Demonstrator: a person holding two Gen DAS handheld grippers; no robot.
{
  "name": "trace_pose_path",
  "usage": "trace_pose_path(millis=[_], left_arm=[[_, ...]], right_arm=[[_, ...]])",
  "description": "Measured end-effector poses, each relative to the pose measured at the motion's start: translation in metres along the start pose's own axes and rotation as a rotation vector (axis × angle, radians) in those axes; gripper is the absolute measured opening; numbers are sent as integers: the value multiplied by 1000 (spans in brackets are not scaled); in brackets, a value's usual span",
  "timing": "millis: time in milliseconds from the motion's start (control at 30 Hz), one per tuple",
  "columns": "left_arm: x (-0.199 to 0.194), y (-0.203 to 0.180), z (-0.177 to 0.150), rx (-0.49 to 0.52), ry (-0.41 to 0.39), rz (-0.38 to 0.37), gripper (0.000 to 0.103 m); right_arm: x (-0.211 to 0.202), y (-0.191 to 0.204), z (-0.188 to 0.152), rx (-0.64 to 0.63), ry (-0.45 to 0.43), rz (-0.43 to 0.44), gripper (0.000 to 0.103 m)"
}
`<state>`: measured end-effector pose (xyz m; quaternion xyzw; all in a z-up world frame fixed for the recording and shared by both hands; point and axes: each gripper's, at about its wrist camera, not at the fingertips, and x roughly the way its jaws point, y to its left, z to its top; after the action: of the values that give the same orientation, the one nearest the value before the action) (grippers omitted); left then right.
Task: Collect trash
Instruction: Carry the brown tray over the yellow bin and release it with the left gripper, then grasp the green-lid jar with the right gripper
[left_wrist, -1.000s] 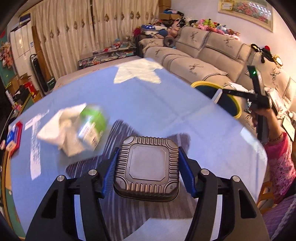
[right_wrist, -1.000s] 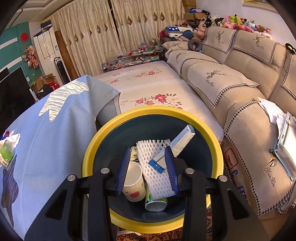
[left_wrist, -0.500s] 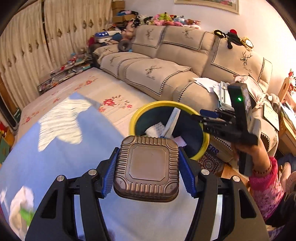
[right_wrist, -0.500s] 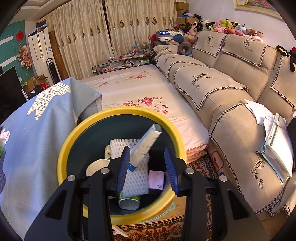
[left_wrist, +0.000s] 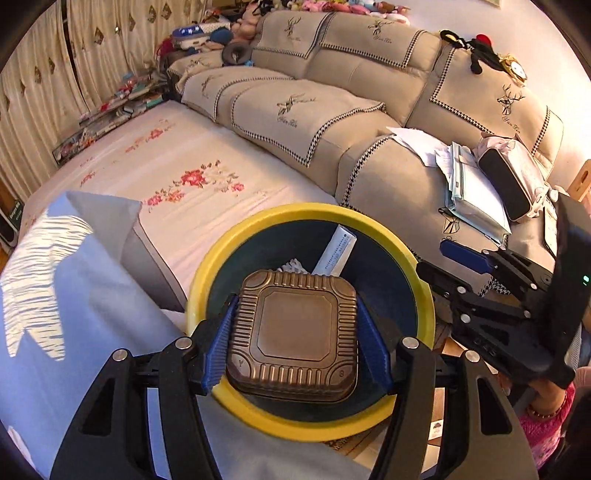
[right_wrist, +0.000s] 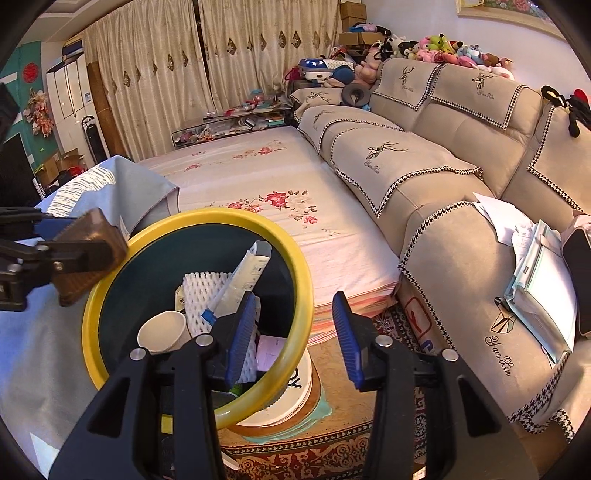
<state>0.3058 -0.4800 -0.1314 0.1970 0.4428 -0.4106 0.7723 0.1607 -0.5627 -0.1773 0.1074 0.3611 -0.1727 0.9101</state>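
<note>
Beside the sofa (left_wrist: 332, 122), my left claw (left_wrist: 295, 328) grips the brown tray (left_wrist: 293, 328) directly above the yellow-rimmed bin (left_wrist: 424, 295); my right claw (right_wrist: 293, 328) gapes empty beside it.

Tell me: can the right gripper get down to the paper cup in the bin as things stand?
Probably yes. The right gripper has open, empty jaws beside the yellow-rimmed bin, and the paper cup lies uncovered on top.
</note>
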Motion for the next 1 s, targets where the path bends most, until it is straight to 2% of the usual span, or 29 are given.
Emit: trace_pose_path(millis=[167, 200, 233, 300, 433, 500, 600, 667, 767, 1000], left_arm=[[18, -3, 2, -10, 9, 11, 63], [20, -2, 4, -16, 8, 14, 69], [20, -2, 3, -21, 4, 19, 80], [20, -1, 3, -30, -4, 27, 92], [7, 7, -2, -70, -14, 1, 94], [-16, 14, -9, -117, -82, -25, 94], [-60, 23, -32, -150, -207, -17, 94], [-97, 31, -54, -166, -306, 27, 98], [-146, 48, -86, -192, -406, 118, 98], [-251, 115, -177, -357, -527, 306, 98]], right_arm=[[-2, -4, 1, 4, -2, -2, 43], [-3, -4, 1, 4, -3, -4, 43], [-3, -4, 1, 5, -3, -4, 44], [-4, -2, 1, 5, -2, -5, 44], [-7, -1, 0, 1, -5, -1, 45], [-10, 2, 0, -6, -6, 5, 46], [-13, 10, 2, -24, -7, 11, 48], [-16, 19, 3, -40, -9, 16, 48], [-22, 35, 9, -64, -19, 24, 48], [-30, 92, 23, -142, -27, 75, 49]])
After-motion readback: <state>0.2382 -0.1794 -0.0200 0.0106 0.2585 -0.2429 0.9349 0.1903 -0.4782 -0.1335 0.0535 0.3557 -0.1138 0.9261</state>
